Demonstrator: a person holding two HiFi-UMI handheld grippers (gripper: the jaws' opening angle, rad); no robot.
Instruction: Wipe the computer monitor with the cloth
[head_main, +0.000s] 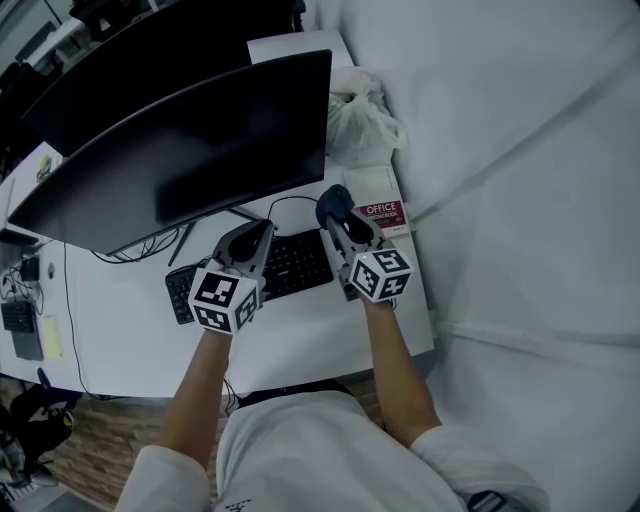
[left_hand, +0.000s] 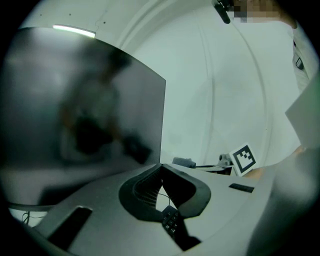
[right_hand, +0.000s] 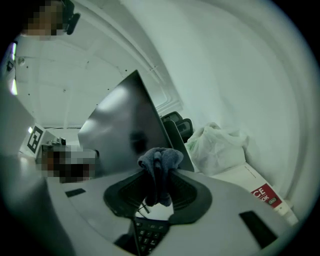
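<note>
Right gripper (right_hand: 158, 176) is pinching a dark blue cloth (right_hand: 161, 159) | left gripper (left_hand: 161, 170) is holding its jaws together, empty | both are hovering over the keyboard (head_main: 300, 262), facing the monitor (head_main: 200, 150)

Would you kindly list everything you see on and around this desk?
monitor: one, black, at the desk's back
keyboard: one, black, in front of the monitor, below both grippers
cable: one, black, between monitor and keyboard
bag: one, white, right of the monitor
book: one, white with red label, right of the keyboard
desk: one, white, under all of it
cloth: one, blue, pinched in the right gripper
left gripper: one, grey, shut, empty
right gripper: one, grey, shut on the cloth
</note>
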